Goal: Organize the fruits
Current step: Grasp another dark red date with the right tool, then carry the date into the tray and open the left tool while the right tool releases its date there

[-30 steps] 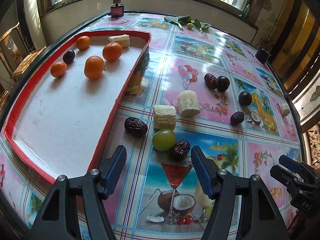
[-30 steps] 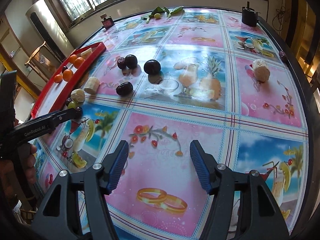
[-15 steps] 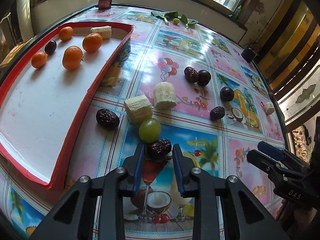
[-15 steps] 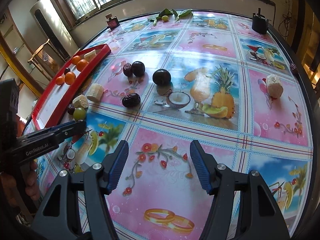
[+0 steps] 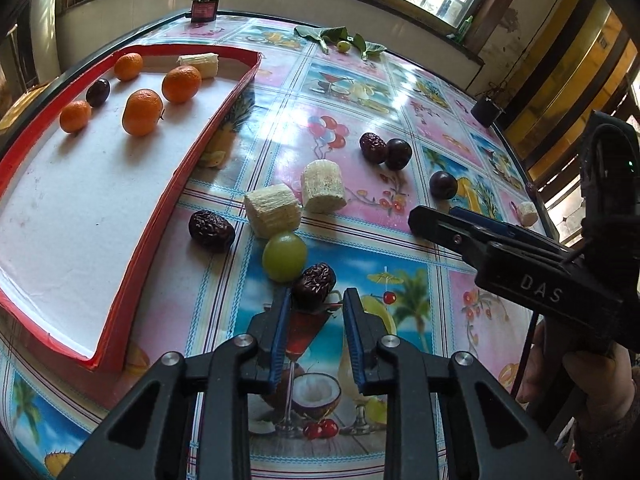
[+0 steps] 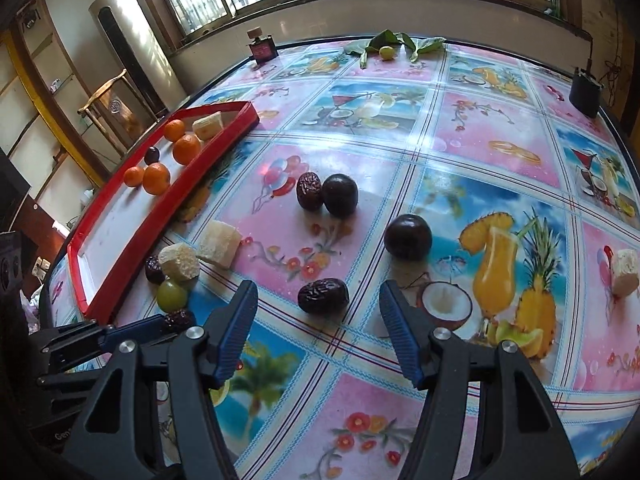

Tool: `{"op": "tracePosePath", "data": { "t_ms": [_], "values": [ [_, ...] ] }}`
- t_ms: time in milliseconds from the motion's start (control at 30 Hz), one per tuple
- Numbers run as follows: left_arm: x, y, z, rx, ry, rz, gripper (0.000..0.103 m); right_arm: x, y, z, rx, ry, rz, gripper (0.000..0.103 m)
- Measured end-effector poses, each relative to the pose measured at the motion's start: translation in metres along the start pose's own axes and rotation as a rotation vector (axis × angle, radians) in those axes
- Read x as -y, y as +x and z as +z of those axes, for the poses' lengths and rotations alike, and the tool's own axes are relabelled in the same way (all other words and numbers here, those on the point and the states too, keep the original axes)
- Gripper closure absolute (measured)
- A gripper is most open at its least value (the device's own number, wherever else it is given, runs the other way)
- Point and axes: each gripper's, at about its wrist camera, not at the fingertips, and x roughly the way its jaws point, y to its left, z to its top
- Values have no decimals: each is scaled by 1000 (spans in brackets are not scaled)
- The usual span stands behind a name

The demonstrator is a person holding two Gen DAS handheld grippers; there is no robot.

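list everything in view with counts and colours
tray: 1, red rim, left side
oranges: 4, orange, in tray
plums: 3, dark purple, one in tray, two on table
dates: 4, dark red, on table
chunks: 4, cream, one in tray, three on table
grape: 1, green, beside a date
leaves: 1 bunch, green, far edge
bottle: 1, dark red, far edge
left gripper: black, tips flanking a date
right gripper: black, open, over a date

Glossy printed tablecloth [image 5: 360, 120] throws back window glare, and the wrinkled, matt-skinned date [image 5: 315, 282] sits on it beside a smooth, waxy green grape [image 5: 285, 256]. Just beyond the grape, the cut sugarcane chunks [image 5: 274, 211] look fibrous and rough.
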Motion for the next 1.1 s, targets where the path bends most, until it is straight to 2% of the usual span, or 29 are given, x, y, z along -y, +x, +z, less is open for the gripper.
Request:
{"op": "tracePosePath", "data": {
  "t_ms": [67, 133, 233, 433, 667, 1100],
  "values": [
    [-1, 0, 0, 5, 3, -7, 77, -3, 6, 1, -20, -26, -6, 57],
    [-2, -1, -1, 10, -2, -14, 78, -5, 8, 0, -14, -54, -35, 64],
    [-3, 0, -1, 8, -7, -26, 87, -6, 8, -1, -8, -67, -45, 74],
    [-1, -1, -4, 7, 4, -29, 89, -5, 1, -7, -2, -70, -43, 74],
    [6, -2, -10, -2, 39, -52, 89, 3, -26, -24, 13, -34, -49, 74],
    [30, -11, -32, -34, 194, -80, 89, 8, -60, -79, -12, 29, -107, 74]
  ]
}}
